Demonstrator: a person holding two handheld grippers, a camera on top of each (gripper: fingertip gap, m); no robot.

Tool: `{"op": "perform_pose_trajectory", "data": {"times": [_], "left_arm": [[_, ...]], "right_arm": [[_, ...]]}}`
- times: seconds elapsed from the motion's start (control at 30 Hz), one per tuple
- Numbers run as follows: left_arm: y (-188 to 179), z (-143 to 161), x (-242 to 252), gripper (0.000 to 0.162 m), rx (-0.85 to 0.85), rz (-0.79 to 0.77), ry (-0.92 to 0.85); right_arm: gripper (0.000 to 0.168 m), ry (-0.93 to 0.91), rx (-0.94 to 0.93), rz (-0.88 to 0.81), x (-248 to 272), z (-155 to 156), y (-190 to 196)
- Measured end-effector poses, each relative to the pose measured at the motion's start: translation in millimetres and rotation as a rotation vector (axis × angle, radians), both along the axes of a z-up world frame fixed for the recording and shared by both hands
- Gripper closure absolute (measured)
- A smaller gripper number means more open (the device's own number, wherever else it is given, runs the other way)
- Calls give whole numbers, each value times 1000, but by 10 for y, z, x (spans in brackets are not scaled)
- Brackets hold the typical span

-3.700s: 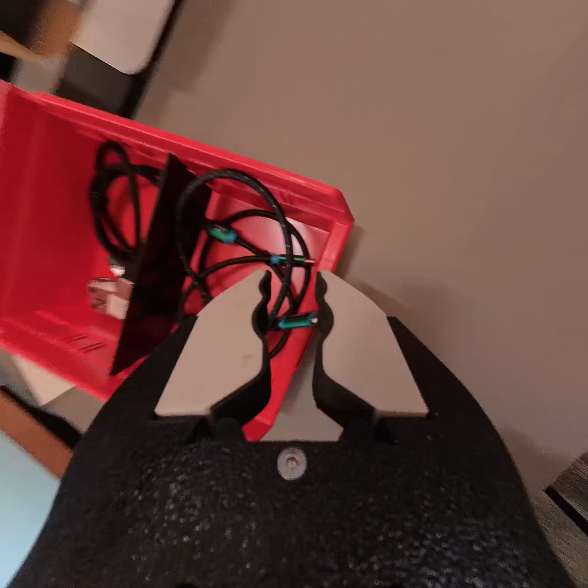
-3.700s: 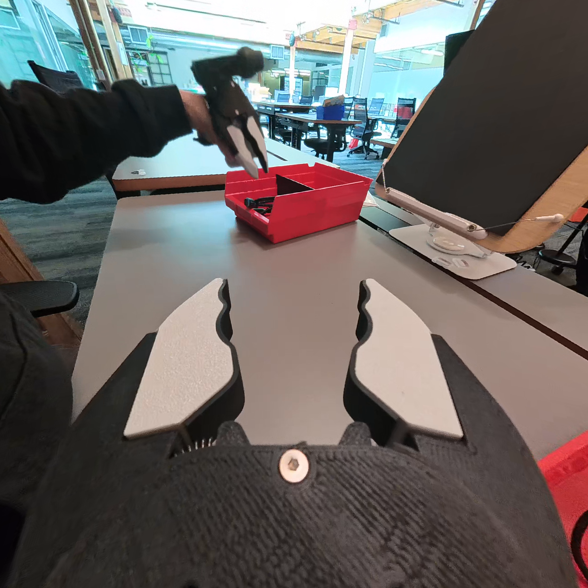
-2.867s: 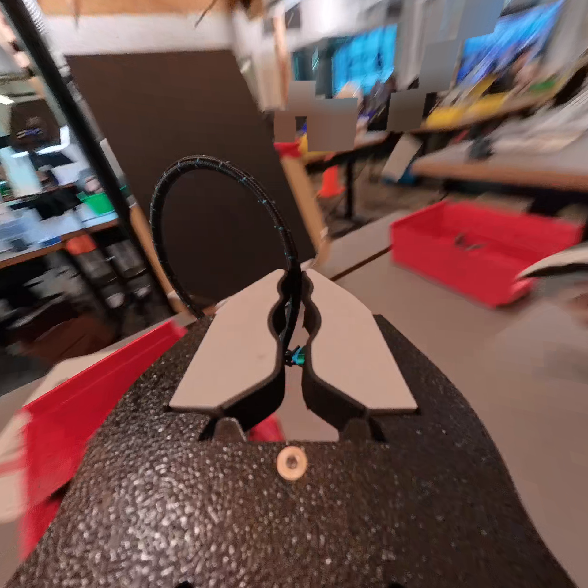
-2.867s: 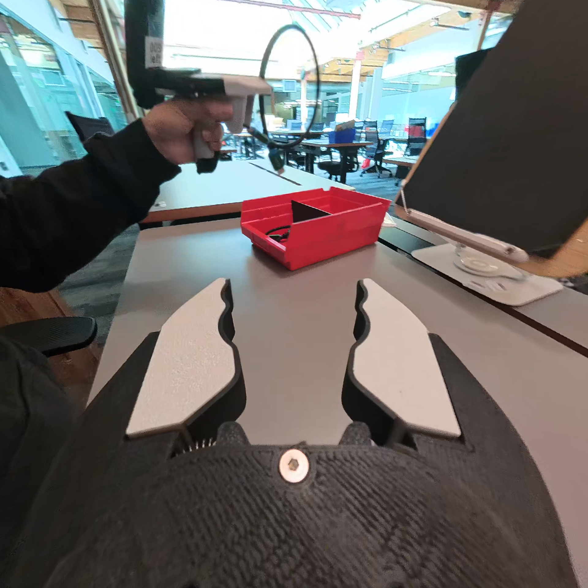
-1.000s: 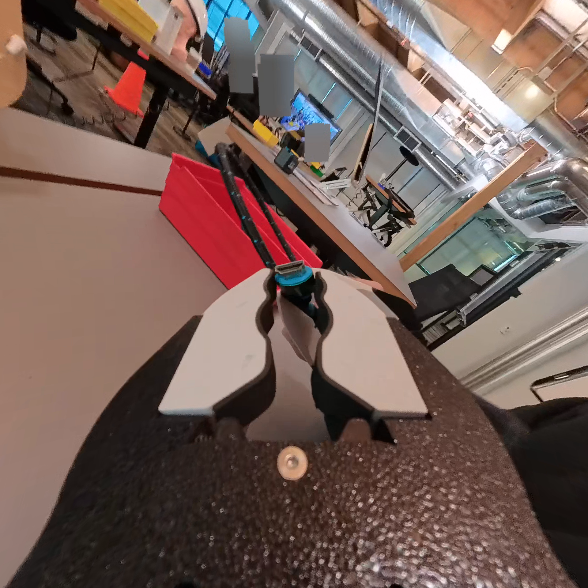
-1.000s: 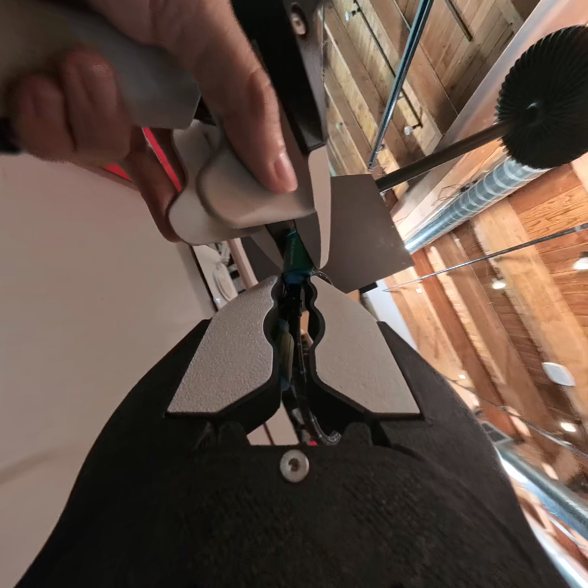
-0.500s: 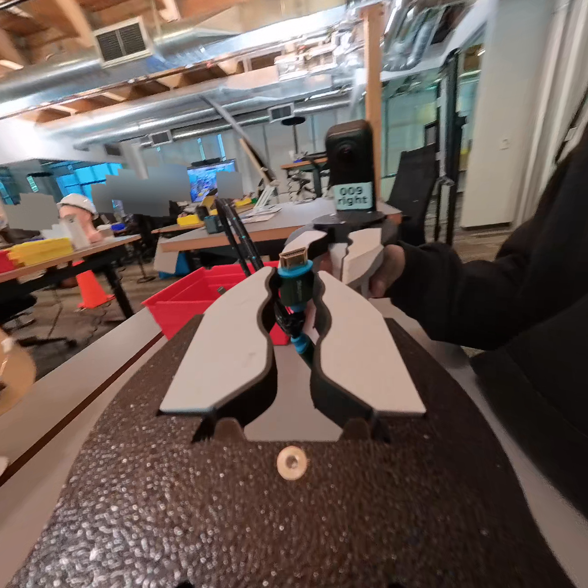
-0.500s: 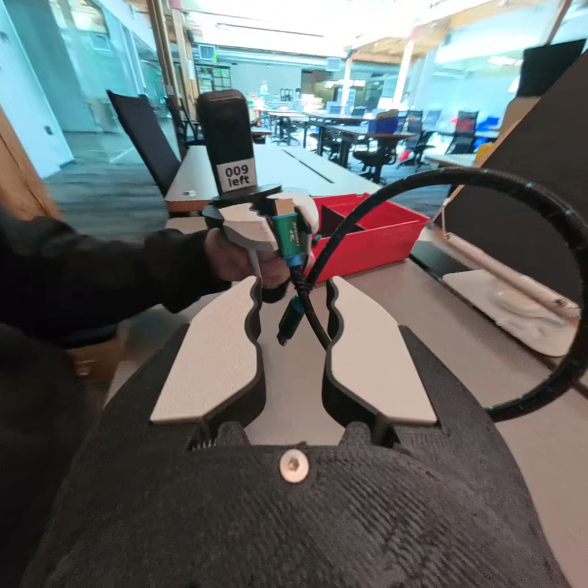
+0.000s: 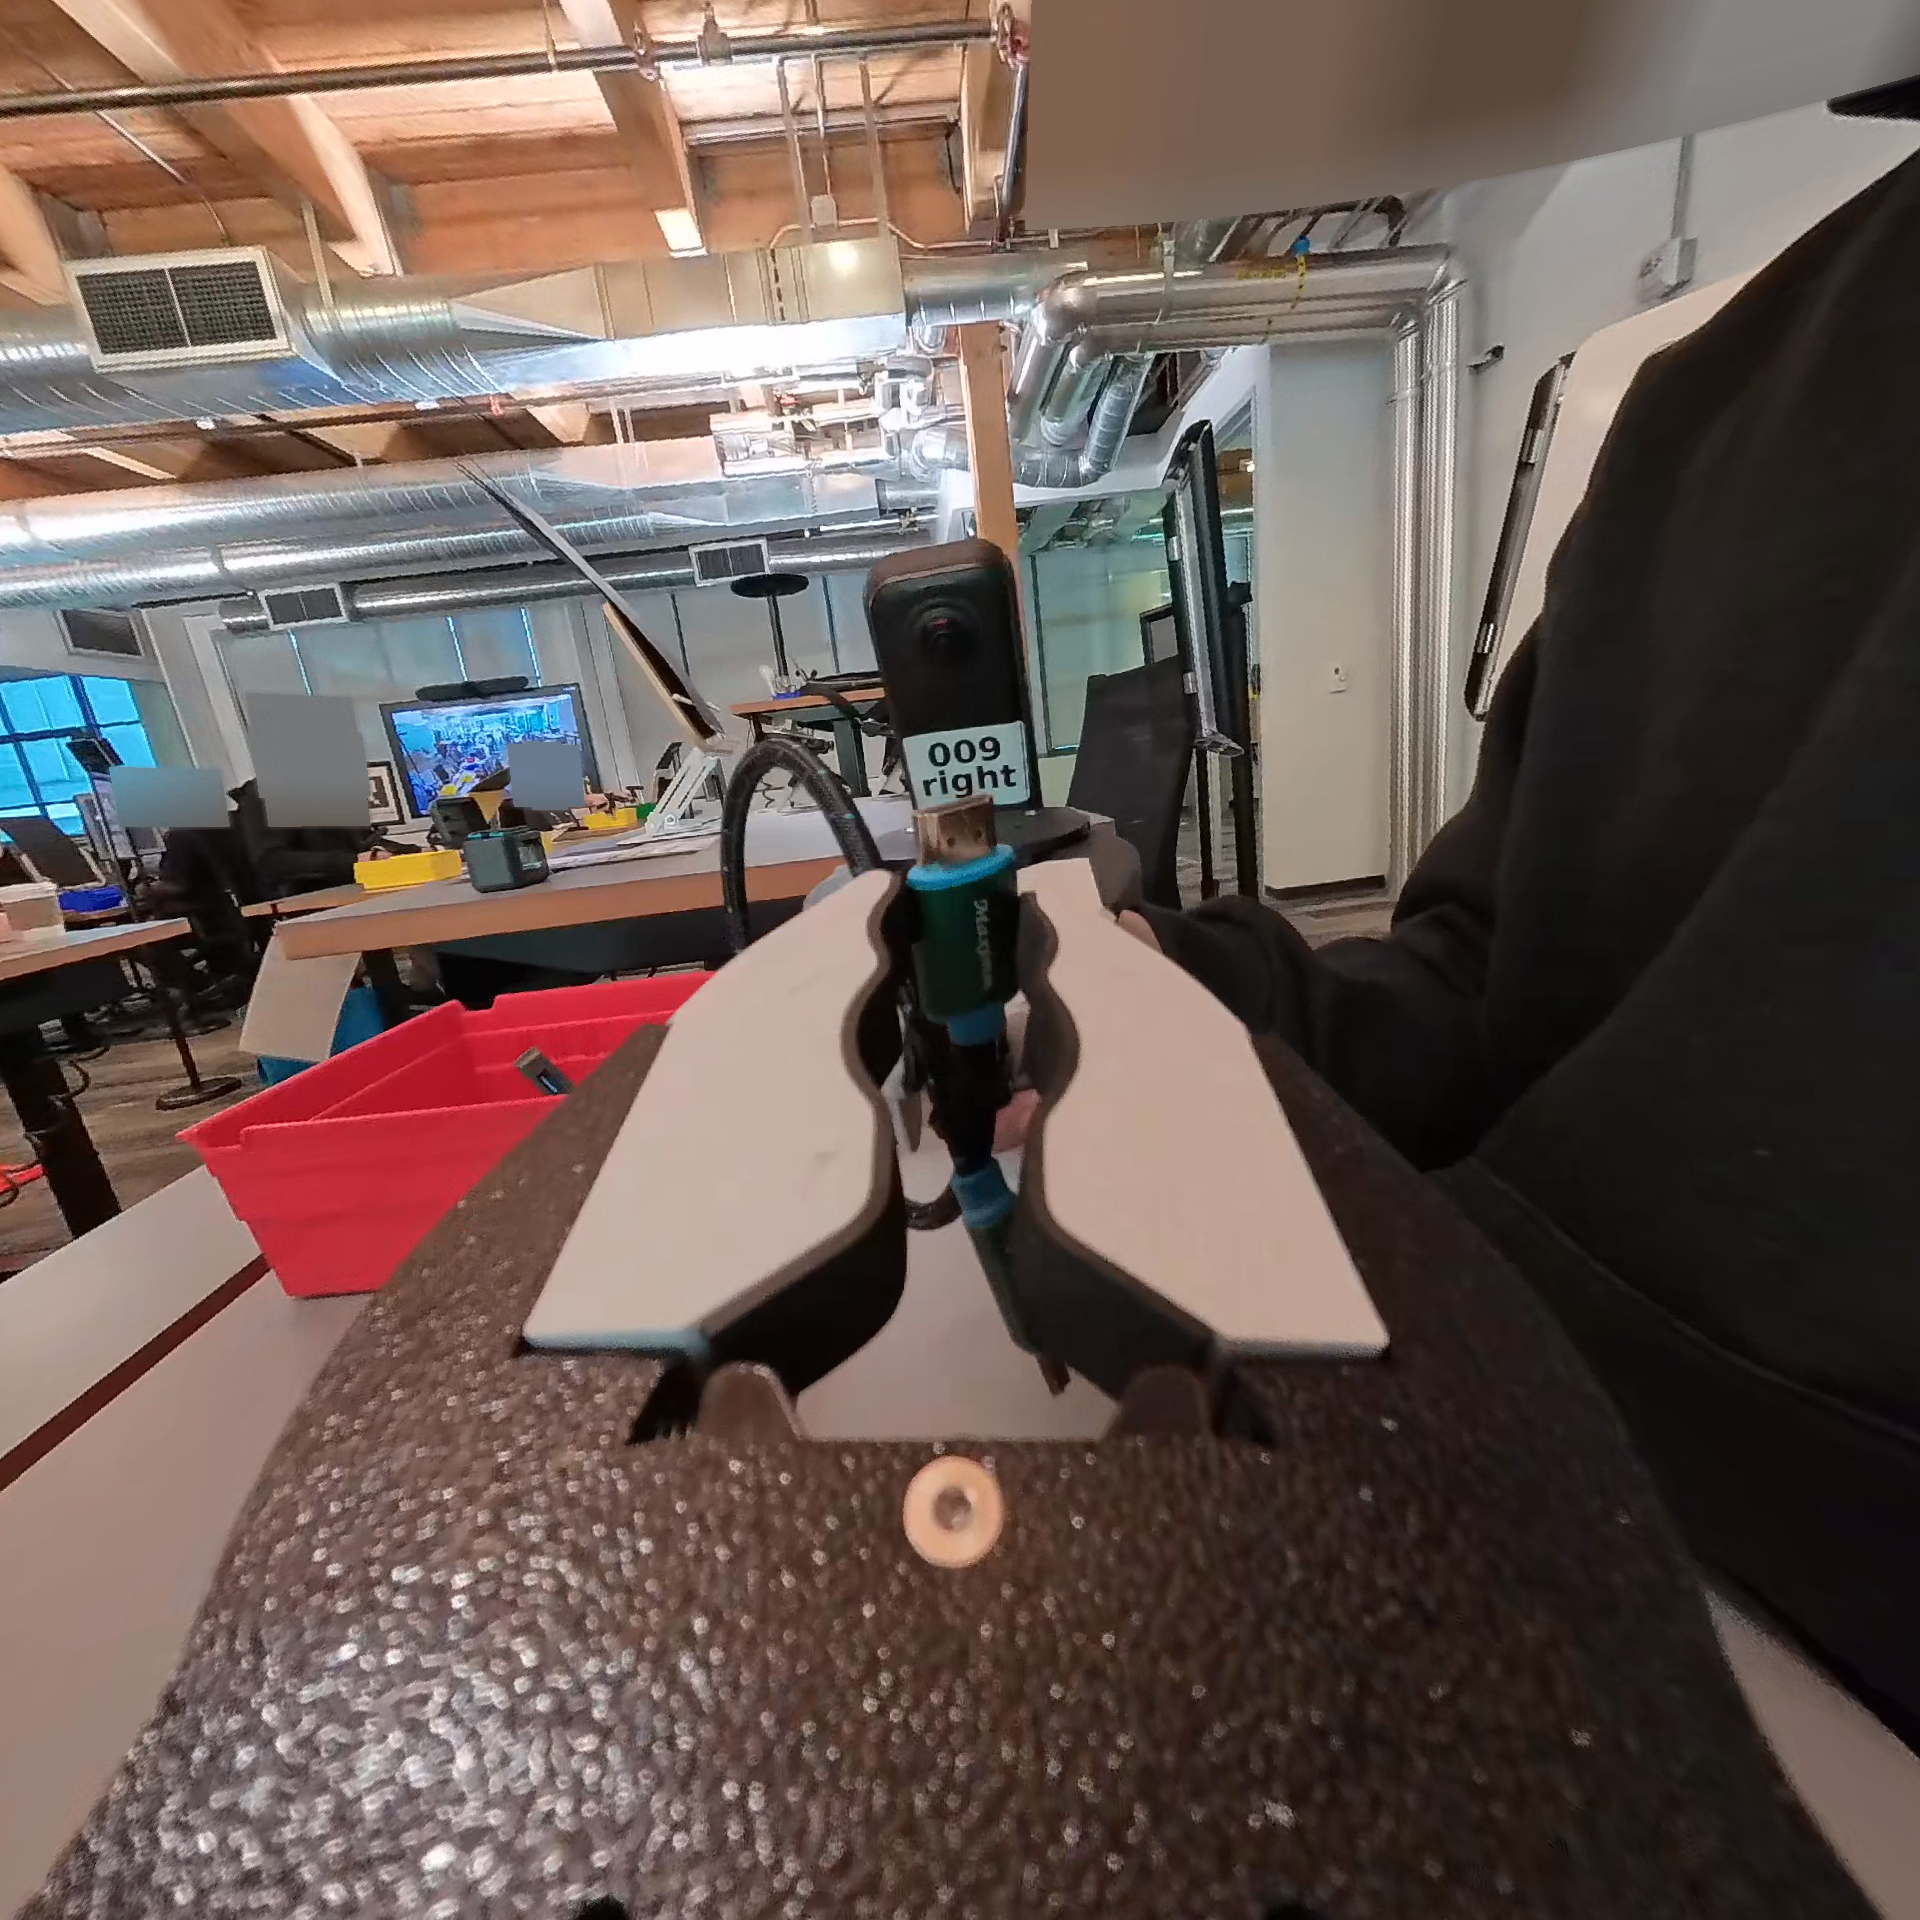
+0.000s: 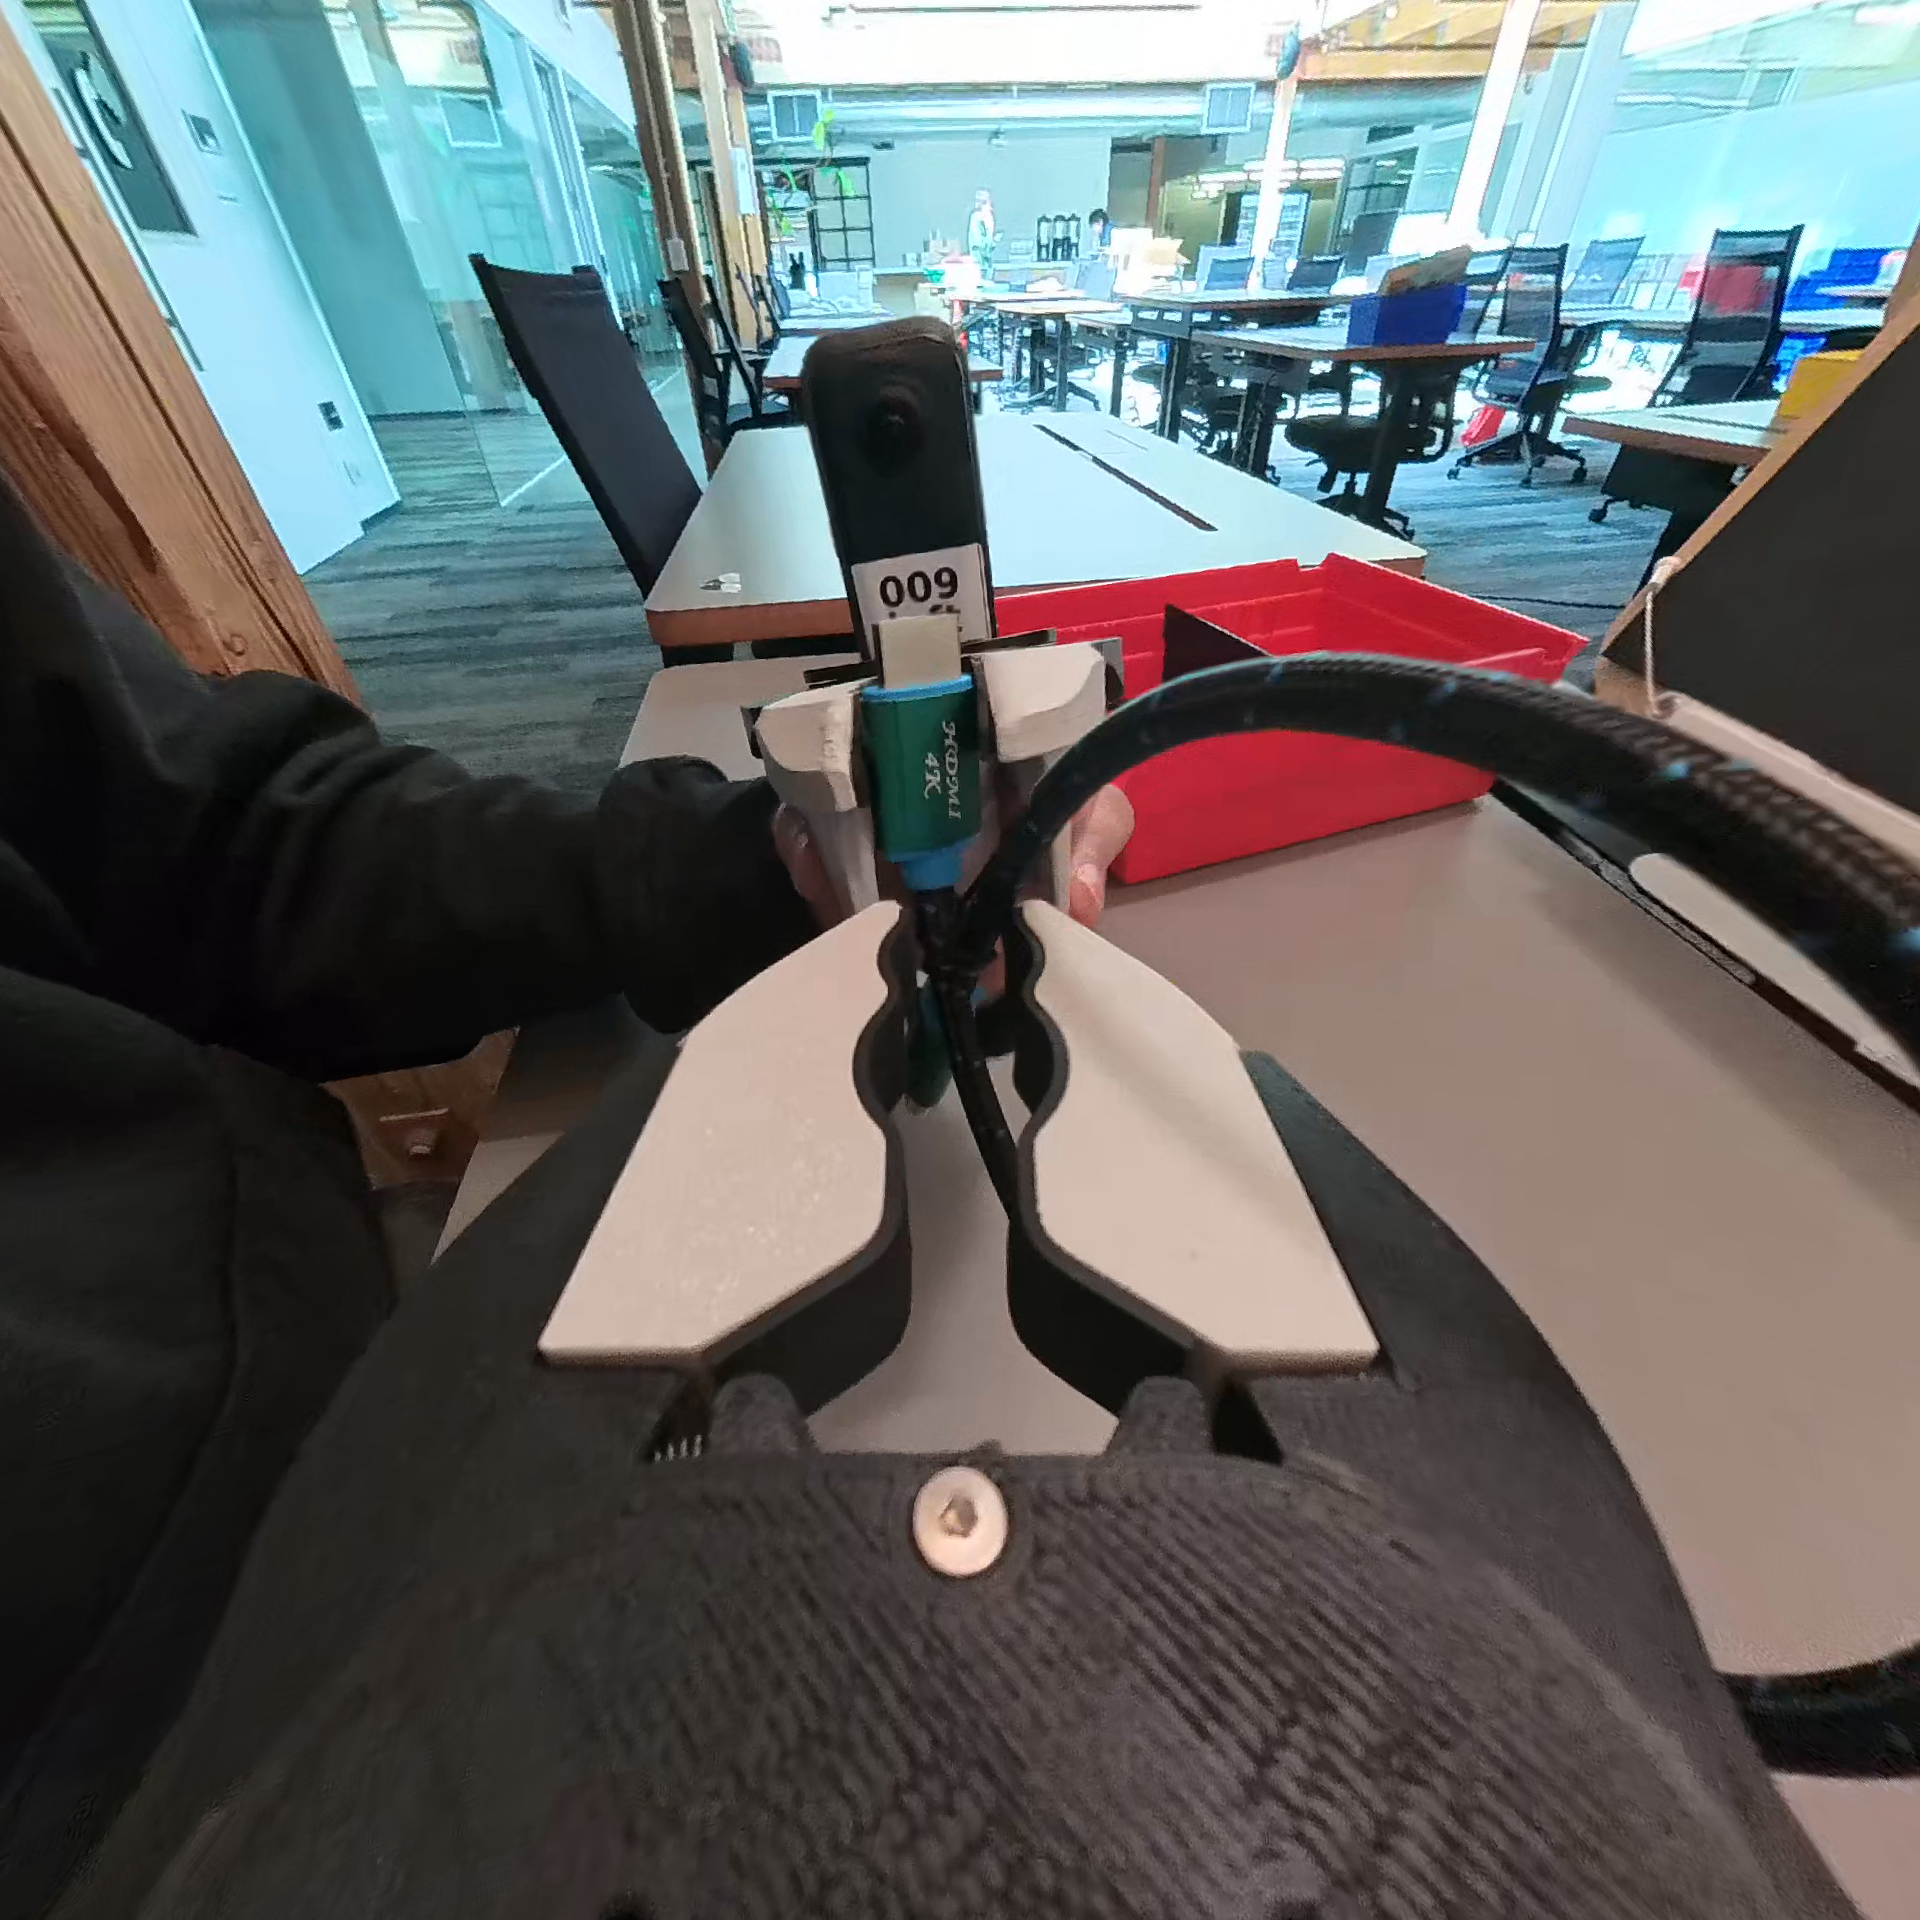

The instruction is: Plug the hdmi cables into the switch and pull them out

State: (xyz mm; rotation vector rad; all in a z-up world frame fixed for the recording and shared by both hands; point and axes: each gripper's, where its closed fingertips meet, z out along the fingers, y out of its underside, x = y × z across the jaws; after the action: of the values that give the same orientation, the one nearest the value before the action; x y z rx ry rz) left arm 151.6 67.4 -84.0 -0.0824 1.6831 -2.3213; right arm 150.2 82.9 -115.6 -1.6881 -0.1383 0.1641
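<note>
The left gripper (image 9: 961, 914) is clenching its jaws on the green metal HDMI plug with blue collars (image 9: 961, 940), which is pointing upward, gold tip clear of the fingertips. The right gripper (image 10: 961, 930) is facing it at close range, its jaws pinching the black braided cable (image 10: 1455, 727) just below that plug; the cable is looping off to the right. A second green plug (image 10: 928, 1060) is hanging between the right jaws. Beyond, the red plastic bin (image 10: 1351, 769) is sitting on the grey counter (image 10: 1403, 1039).
</note>
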Motion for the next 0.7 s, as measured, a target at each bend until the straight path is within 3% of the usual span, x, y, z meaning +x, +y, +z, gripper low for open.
{"op": "perform_pose_trajectory", "data": {"times": [0.1, 0.2, 0.33, 0.43, 0.47, 0.53, 0.6, 0.7], "left_arm": [[-29, -21, 11, 143, 28, 11, 7], [15, -103, 190, 142, 72, 112, 137], [78, -158, 372, 124, 100, 279, 286], [-34, -314, 414, 112, 269, 355, 297], [-67, -351, 431, 113, 319, 385, 286], [-50, -376, 502, 143, 382, 482, 255], [-51, -354, 501, 144, 388, 498, 223], [-98, -266, 424, 146, 256, 388, 267]], "right_arm": [[154, -32, -11, 11, -8, -29, 7], [154, -123, -55, -143, 233, -81, -31], [154, -375, -227, -406, 622, -220, -189], [154, -476, -276, -445, 631, -258, -162], [154, -513, -297, -450, 627, -281, -143], [155, -559, -323, -433, 588, -320, -106], [154, -540, -309, -422, 573, -306, -102], [153, -415, -254, -329, 471, -274, -110]]}}
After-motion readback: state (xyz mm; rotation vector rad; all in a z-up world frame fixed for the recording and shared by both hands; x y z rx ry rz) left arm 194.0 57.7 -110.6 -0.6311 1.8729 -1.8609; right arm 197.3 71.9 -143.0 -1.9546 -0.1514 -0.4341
